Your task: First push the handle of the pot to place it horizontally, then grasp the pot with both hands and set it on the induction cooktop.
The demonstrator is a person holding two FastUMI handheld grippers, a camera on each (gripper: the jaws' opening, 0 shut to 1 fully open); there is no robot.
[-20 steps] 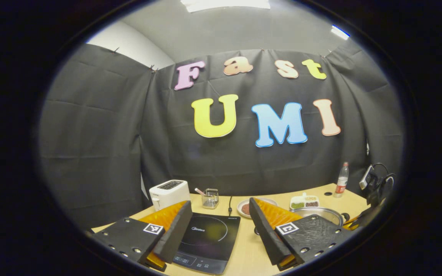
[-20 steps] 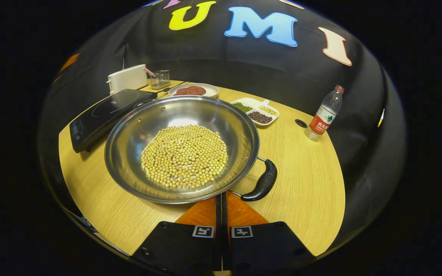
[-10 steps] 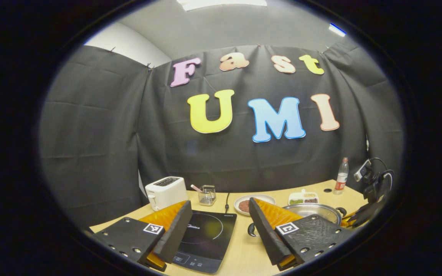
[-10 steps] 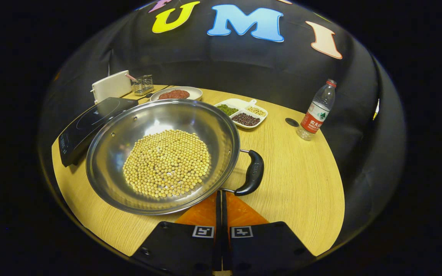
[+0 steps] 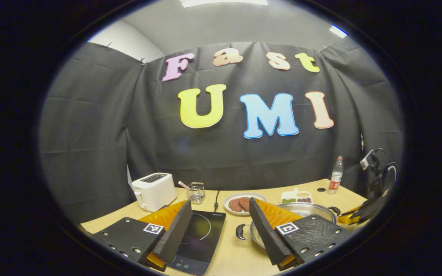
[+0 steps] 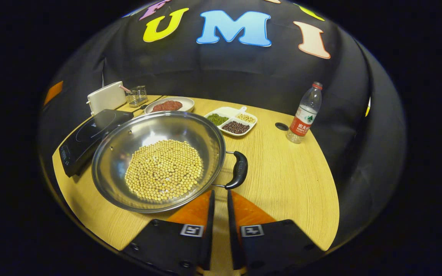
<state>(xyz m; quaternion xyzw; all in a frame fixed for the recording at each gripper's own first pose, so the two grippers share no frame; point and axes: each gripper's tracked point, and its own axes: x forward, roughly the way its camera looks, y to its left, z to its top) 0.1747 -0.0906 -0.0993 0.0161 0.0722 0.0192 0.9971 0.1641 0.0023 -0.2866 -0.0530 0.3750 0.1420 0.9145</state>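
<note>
1. The pot (image 6: 155,161), a wide steel pan with a layer of pale beans (image 6: 163,168) on its bottom, stands on the wooden table (image 6: 290,184), just right of the induction cooktop (image 6: 90,134) in the right gripper view.
2. One black side handle (image 6: 238,174) of the pot points toward the right tongs (image 6: 220,199); in the left gripper view the other handle (image 5: 241,231) sticks out toward the cooktop (image 5: 200,237).
3. The right tongs sit low in front of the pot's near rim, their fingers parted by a narrow gap and holding nothing; whether the tips touch the rim I cannot tell.
4. The left tongs (image 5: 219,216) are spread wide and empty, raised above the table between the cooktop and the pot (image 5: 309,211).
5. At the back of the table stand a white toaster (image 5: 154,191), a small wire rack (image 5: 196,192), a plate of red patties (image 5: 240,203) and a divided dish of beans (image 6: 232,120).
6. A water bottle (image 6: 303,115) stands upright near the table's far right edge, well apart from the pot.
7. In the left gripper view, the right tongs (image 5: 353,216) show at the pot's far side.
</note>
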